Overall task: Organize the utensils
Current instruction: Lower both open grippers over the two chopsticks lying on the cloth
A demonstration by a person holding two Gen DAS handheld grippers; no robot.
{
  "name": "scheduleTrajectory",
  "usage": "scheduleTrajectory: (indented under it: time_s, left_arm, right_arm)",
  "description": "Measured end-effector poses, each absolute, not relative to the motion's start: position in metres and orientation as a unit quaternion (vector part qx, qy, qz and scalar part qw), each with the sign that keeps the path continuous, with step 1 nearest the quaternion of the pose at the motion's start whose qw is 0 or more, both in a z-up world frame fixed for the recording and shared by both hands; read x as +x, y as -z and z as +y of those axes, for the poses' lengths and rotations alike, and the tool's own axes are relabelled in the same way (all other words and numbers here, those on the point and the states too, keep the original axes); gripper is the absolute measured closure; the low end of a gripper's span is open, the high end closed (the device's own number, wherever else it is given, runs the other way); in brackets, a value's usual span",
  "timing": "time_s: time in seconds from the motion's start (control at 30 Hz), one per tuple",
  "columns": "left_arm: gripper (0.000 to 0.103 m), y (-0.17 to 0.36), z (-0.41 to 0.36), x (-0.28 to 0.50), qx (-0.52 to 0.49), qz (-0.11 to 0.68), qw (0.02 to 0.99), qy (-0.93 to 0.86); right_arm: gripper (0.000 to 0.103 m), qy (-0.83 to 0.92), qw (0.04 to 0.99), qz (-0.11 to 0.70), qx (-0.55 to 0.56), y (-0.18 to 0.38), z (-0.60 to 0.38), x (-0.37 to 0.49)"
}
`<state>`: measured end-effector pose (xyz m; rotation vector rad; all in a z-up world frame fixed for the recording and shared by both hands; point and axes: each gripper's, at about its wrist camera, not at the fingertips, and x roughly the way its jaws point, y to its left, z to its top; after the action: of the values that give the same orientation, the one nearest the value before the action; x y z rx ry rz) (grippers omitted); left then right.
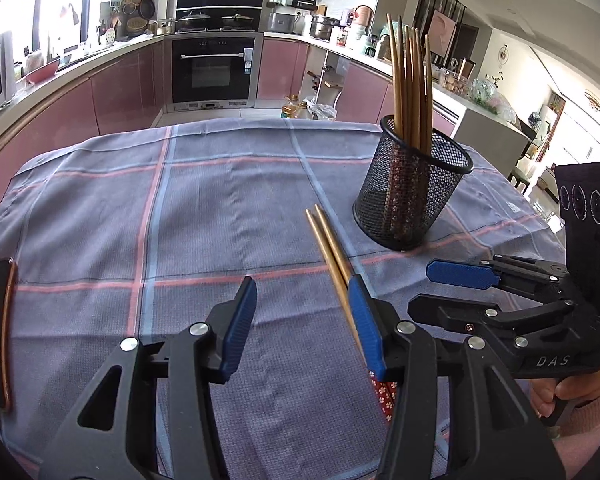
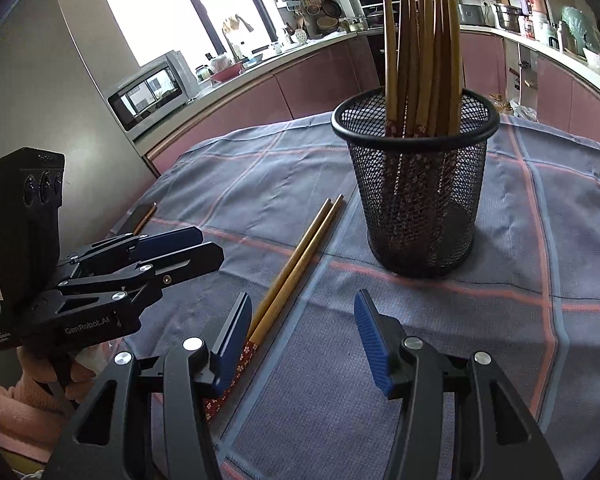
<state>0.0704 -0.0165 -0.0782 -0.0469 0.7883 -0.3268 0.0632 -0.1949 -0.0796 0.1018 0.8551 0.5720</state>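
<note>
Both the left gripper point(image 1: 302, 320) and right gripper point(image 2: 302, 338) hang with jaws spread wide and empty, a chopstick pair point(image 2: 296, 264) flat on the checked cloth point(image 2: 420, 360) between them, the mesh cup point(image 2: 416, 192) just ahead.

Right gripper point(image 2: 300, 340) gapes over the cloth point(image 2: 520, 360); two chopsticks point(image 2: 300, 264) lie beside its left finger, near the mesh cup point(image 2: 416, 200).

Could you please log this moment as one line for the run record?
left claw: open | right claw: open | chopstick pair: flat on tablecloth, between claws | mesh cup: upright, holds chopsticks
</note>
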Motion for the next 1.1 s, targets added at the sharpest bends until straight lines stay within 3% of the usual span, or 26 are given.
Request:
scheduleTrajectory:
  time_s: [1.1]
  left_arm:
    - [0.056, 0.094, -0.013, 0.067, -0.024, 0.402, 0.902, 0.157]
  right_arm:
    - [0.056, -0.244, 0.872, 0.423, -0.03, 0.095, -0.163, 0.055]
